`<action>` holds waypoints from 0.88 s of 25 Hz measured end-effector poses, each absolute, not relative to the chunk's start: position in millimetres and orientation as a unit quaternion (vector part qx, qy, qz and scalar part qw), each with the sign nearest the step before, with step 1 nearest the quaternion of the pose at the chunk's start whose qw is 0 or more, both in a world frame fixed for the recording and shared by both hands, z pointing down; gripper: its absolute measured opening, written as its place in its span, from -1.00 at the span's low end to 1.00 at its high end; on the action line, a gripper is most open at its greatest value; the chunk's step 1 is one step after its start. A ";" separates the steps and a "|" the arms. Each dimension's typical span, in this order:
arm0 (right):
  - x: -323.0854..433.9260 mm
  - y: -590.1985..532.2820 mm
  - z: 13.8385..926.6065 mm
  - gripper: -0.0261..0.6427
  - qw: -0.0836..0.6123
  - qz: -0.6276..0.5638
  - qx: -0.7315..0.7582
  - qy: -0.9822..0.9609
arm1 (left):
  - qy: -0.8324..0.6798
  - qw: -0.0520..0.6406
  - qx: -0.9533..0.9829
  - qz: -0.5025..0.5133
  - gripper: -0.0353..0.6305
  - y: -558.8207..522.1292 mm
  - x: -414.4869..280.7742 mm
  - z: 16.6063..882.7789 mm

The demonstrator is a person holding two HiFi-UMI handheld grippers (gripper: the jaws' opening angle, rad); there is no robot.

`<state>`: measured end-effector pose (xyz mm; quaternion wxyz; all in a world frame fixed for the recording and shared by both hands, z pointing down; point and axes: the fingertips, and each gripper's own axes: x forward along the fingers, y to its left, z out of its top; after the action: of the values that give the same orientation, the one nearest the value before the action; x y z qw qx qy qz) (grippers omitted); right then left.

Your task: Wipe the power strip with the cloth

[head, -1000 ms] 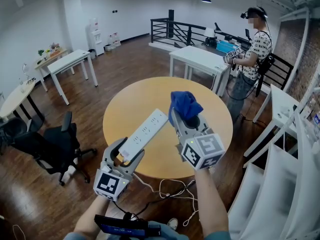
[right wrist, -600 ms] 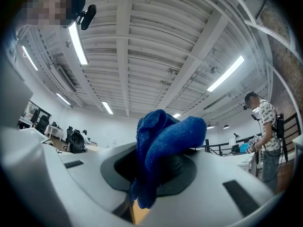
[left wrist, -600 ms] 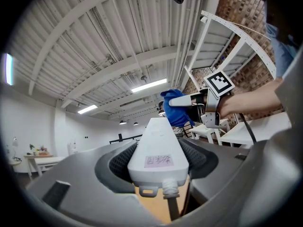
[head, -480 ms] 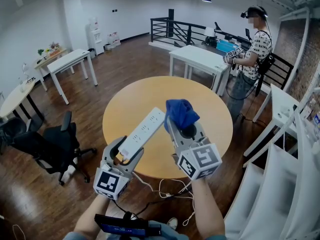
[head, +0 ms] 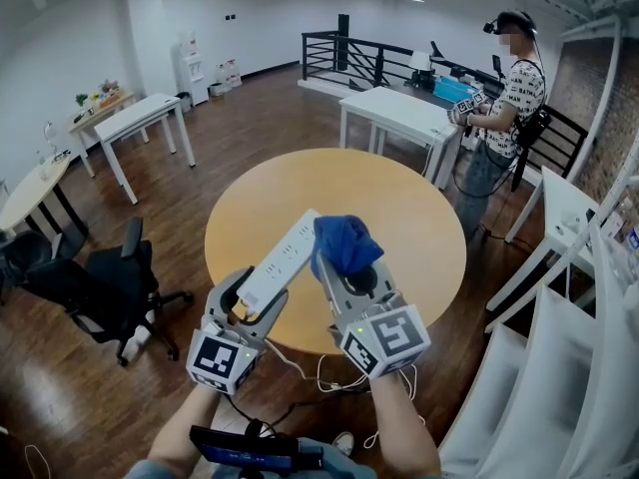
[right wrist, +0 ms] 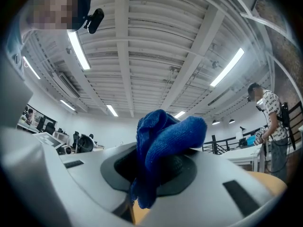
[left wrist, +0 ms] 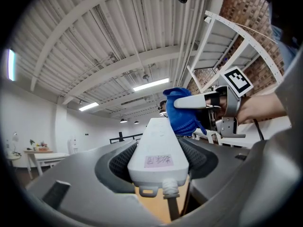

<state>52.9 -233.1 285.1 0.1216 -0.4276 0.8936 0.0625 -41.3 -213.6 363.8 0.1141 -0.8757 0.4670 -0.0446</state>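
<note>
Left fingers (left wrist: 117, 167) clamp the strip (left wrist: 156, 145) at one end, right fingers (right wrist: 183, 171) pinch the cloth (right wrist: 163, 136); hard wiping could lever the strip loose.

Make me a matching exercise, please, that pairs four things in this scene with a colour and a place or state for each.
Things:
1. power strip
2. cloth
3. table
4. office chair

Descriptions:
A. black, standing at the far left of the head view
B. blue, held in the right gripper
C. white, held in the left gripper
D. tan, with a round top

Right pairs: 1-C, 2-B, 3-D, 4-A
</note>
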 end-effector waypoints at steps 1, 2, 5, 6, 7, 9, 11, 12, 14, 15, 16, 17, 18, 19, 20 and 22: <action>49.5 -230.7 288.0 -0.72 0.121 0.062 -0.424 0.895 | 0.468 0.112 -0.876 -0.044 -0.06 -214.3 -40.9 364.7; 45.6 -228.3 291.0 -0.72 0.120 0.062 -0.421 0.897 | 0.468 0.110 -0.876 -0.043 -0.06 -214.8 -41.0 365.8; 34.7 -221.4 298.5 -0.72 0.121 0.055 -0.414 0.900 | 0.469 0.105 -0.876 -0.042 -0.06 -216.1 -41.3 368.8; 32.6 -219.8 301.3 -0.72 0.121 0.051 -0.412 0.901 | 0.470 0.103 -0.876 -0.042 -0.06 -216.9 -41.1 369.6; 31.2 -218.8 303.9 -0.72 0.122 0.049 -0.410 0.902 | 0.471 0.101 -0.875 -0.042 -0.06 -218.1 -40.9 370.4; 29.2 -217.9 308.3 -0.72 0.122 0.046 -0.409 0.903 | 0.474 0.096 -0.874 -0.043 -0.06 -220.7 -41.4 372.1; 27.0 -216.5 313.0 -0.72 0.123 0.040 -0.409 0.903 | 0.475 0.093 -0.874 -0.044 -0.06 -222.0 -42.8 374.9; 25.9 -215.4 315.1 -0.72 0.124 0.037 -0.409 0.904 | 0.475 0.092 -0.874 -0.045 -0.06 -222.2 -43.2 376.4; 23.5 -213.1 319.6 -0.72 0.125 0.032 -0.407 0.904 | 0.476 0.089 -0.874 -0.046 -0.06 -222.8 -42.8 378.8; 22.3 -212.4 321.8 -0.72 0.124 0.029 -0.406 0.905 | 0.476 0.087 -0.874 -0.046 -0.06 -223.2 -42.2 379.8; 21.5 -212.3 323.9 -0.72 0.123 0.027 -0.406 0.905 | 0.475 0.086 -0.874 -0.047 -0.06 -223.7 -41.5 380.6; 21.0 -212.6 325.7 -0.72 0.122 0.025 -0.406 0.905 | 0.475 0.086 -0.875 -0.047 -0.06 -224.1 -40.9 381.4; 20.7 -212.8 327.3 -0.72 0.122 0.023 -0.407 0.905 | 0.475 0.084 -0.875 -0.048 -0.06 -224.4 -40.8 382.8; 20.8 -212.9 328.9 -0.72 0.122 0.021 -0.408 0.904 | 0.475 0.082 -0.875 -0.049 -0.06 -224.6 -41.3 385.1; 21.6 -213.0 330.4 -0.72 0.122 0.019 -0.410 0.904 | 0.476 0.078 -0.875 -0.050 -0.06 -225.3 -42.3 388.4; 25.7 -214.6 333.9 -0.72 0.122 0.015 -0.415 0.901 | 0.478 0.066 -0.874 -0.052 -0.06 -229.6 -44.9 398.9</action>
<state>25.7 -214.6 333.9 0.1220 -0.4155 0.9013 0.0146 -44.9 -229.6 398.9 0.0663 -0.8742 0.4782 -0.0516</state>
